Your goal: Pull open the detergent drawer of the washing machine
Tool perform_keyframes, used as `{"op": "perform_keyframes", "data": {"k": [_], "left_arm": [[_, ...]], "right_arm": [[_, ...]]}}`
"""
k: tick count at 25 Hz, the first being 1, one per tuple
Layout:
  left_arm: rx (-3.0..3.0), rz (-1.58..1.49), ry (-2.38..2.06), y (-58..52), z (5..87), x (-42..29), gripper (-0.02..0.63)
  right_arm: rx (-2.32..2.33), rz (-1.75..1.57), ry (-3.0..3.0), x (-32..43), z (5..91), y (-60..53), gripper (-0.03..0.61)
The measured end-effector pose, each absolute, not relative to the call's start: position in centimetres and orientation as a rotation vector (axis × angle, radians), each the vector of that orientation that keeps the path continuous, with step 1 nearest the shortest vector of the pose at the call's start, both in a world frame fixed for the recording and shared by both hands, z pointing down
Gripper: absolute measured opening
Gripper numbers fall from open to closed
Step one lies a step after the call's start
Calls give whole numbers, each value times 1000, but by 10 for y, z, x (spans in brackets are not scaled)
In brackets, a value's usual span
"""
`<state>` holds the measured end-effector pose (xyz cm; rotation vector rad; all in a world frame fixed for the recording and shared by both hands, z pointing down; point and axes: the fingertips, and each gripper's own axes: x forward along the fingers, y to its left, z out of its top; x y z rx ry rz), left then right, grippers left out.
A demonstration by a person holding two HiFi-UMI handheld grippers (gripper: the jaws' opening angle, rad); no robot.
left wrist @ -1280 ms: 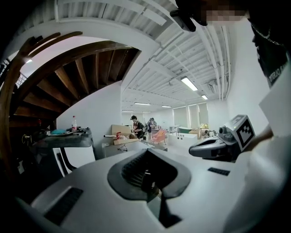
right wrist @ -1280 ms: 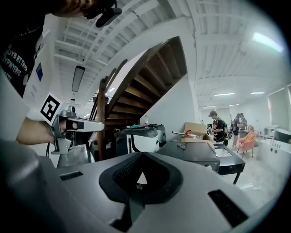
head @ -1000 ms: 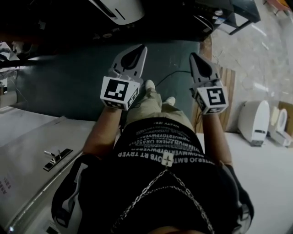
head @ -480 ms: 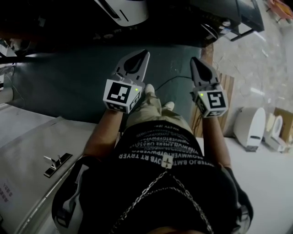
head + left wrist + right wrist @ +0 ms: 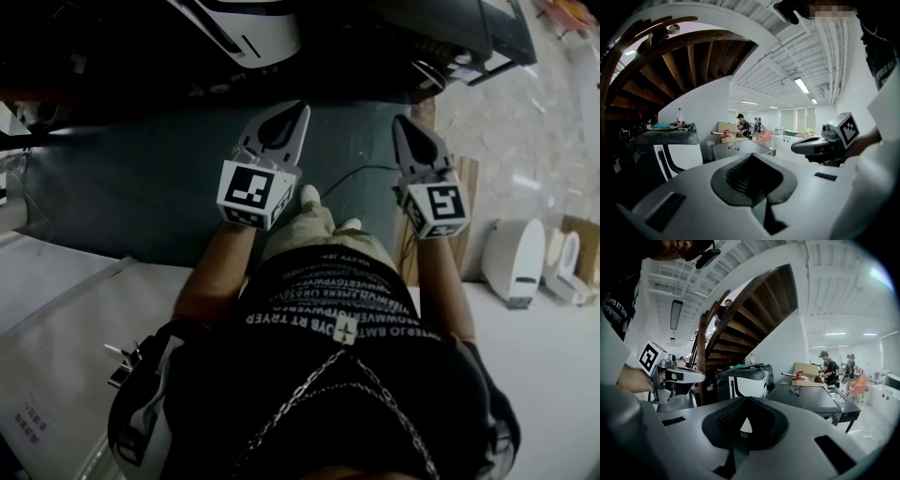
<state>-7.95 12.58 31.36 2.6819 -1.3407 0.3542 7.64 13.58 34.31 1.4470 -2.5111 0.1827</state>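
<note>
Both pairs of jaws are pressed together on nothing, the left gripper [image 5: 299, 112] and the right gripper [image 5: 402, 122] held out side by side. No detergent drawer can be made out. A dark appliance [image 5: 820, 401], perhaps the washing machine, stands well ahead and slightly right, so the right gripper is nearer.

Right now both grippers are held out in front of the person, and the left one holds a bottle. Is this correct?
No. The left gripper holds nothing: the left gripper view shows its jaws shut and empty. Both it and the right gripper are held out in front.
</note>
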Motion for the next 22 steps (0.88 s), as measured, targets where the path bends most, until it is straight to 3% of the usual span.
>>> {"op": "perform_keyframes", "data": {"k": [22], "left_arm": [[2745, 404, -1165, 61, 336, -115, 5]], "right_arm": [[1559, 135, -2450, 39, 336, 86, 3]]}}
